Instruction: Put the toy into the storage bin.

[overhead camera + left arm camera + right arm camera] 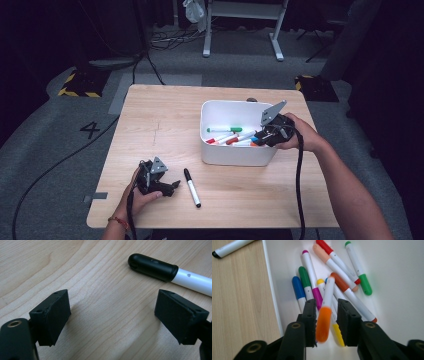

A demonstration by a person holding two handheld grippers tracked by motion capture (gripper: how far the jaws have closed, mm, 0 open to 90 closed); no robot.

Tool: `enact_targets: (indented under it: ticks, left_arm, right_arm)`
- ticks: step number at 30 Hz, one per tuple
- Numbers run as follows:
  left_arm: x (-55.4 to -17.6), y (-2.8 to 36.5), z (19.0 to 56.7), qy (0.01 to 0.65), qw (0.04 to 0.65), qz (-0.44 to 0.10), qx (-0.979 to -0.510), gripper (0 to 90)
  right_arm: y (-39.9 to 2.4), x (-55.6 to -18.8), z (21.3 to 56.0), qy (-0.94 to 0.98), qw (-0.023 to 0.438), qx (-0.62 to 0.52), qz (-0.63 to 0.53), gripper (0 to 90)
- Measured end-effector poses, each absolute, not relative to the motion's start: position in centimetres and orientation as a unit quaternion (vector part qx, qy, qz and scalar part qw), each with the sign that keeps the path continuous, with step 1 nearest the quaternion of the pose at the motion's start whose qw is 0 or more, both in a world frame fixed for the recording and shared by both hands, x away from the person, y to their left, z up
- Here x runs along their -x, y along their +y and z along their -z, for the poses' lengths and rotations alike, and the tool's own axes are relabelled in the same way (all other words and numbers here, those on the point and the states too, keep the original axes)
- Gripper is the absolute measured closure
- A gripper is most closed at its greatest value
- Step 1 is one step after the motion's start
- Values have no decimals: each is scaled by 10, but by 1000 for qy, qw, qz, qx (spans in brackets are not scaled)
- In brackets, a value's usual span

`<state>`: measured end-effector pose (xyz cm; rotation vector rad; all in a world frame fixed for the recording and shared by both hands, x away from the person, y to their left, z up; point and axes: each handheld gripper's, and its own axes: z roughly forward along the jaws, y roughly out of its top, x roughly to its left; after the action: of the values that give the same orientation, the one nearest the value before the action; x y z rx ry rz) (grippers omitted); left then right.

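R gripper (pixel 325 322) over the white bin (pixel 235 155), jaws just parted, orange marker (pixel 325 315) loose between them, prob dropping in. Could bounce out. L gripper (pixel 112 317) open beside black marker (pixel 152 266) on table (pixel 160 125).

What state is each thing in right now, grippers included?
Left gripper: open, low over the bare table, nothing between the jaws.
Right gripper: over the white bin, jaws slightly apart with the orange marker between them, blurred, apparently just let go.
Black marker: capped, lying flat on the table.
Markers in the bin: capped, lying in a loose pile.
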<state>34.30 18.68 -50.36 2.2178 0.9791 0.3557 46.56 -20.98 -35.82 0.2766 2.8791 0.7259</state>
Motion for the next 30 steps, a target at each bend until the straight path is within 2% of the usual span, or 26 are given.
enact_targets:
  ticks: [5, 8, 14, 22, 30]
  left_arm:
    - [-343, 187, 504, 376, 339, -137, -852, 134]
    - [-343, 187, 504, 376, 339, -137, -852, 134]
    - [-343, 187, 504, 376, 339, -137, -852, 134]
    - [-343, 187, 504, 376, 339, -137, -852, 134]
    - [-343, 187, 504, 376, 339, -137, -852, 134]
  right_arm:
    - [-213, -466, 356, 957, 94, -107, -252, 566]
    - [-215, -465, 355, 953, 96, -114, -262, 540]
    - [-226, -452, 343, 921, 117, -139, -346, 447]
    - [-232, -418, 328, 883, 150, -154, -418, 378]
    - [-224, -382, 328, 869, 149, -140, -451, 349]
